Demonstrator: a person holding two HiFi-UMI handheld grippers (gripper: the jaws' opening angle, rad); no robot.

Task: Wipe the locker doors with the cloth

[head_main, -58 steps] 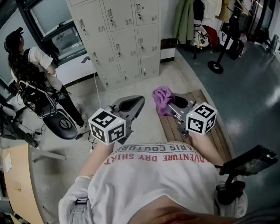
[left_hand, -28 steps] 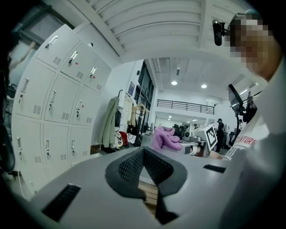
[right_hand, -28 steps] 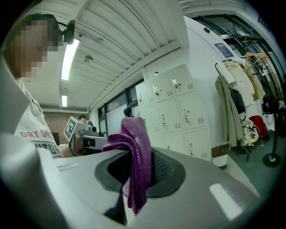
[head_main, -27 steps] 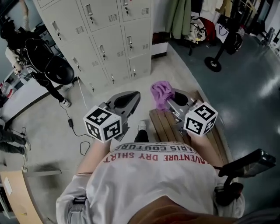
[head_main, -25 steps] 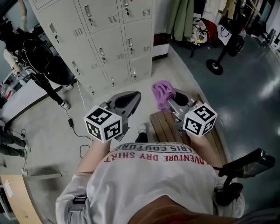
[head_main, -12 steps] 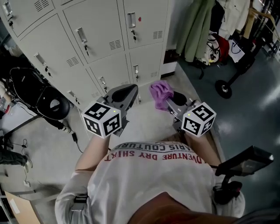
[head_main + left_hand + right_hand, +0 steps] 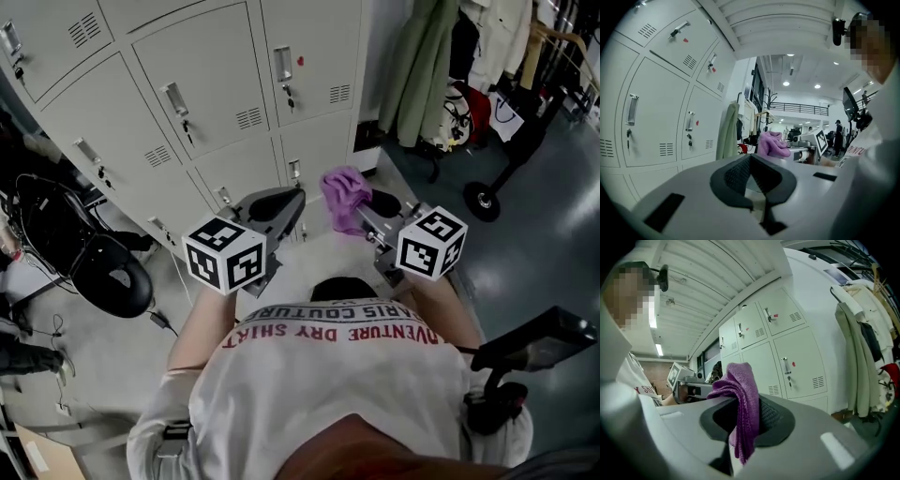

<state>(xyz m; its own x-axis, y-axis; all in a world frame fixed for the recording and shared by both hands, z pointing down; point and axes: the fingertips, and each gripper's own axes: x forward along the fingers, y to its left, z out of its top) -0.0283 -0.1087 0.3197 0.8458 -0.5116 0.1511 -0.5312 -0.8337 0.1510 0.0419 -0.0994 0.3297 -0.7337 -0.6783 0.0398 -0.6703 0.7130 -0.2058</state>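
Observation:
Grey locker doors [image 7: 216,94] with small handles and vents fill the top of the head view, a short way beyond both grippers. My right gripper [image 7: 361,204] is shut on a purple cloth [image 7: 342,192], which bunches above the jaws and hangs down between them [image 7: 742,404]. The same lockers [image 7: 787,357] stand ahead in the right gripper view. My left gripper [image 7: 277,202] is held beside it, shut with nothing between its pads [image 7: 740,173]. In the left gripper view the cloth [image 7: 772,144] shows to the right and the locker doors [image 7: 656,117] to the left.
Coats [image 7: 422,56] hang on the wall to the right of the lockers. A black wheeled stand base [image 7: 483,202] sits on the dark floor at right. A black chair [image 7: 103,272] and cables lie at left. A black device [image 7: 534,342] is at my right hip.
The lockers have come much closer and fill more of the view; the wooden bench under the right gripper is out of sight. Both grippers keep their pose, the cloth still held.

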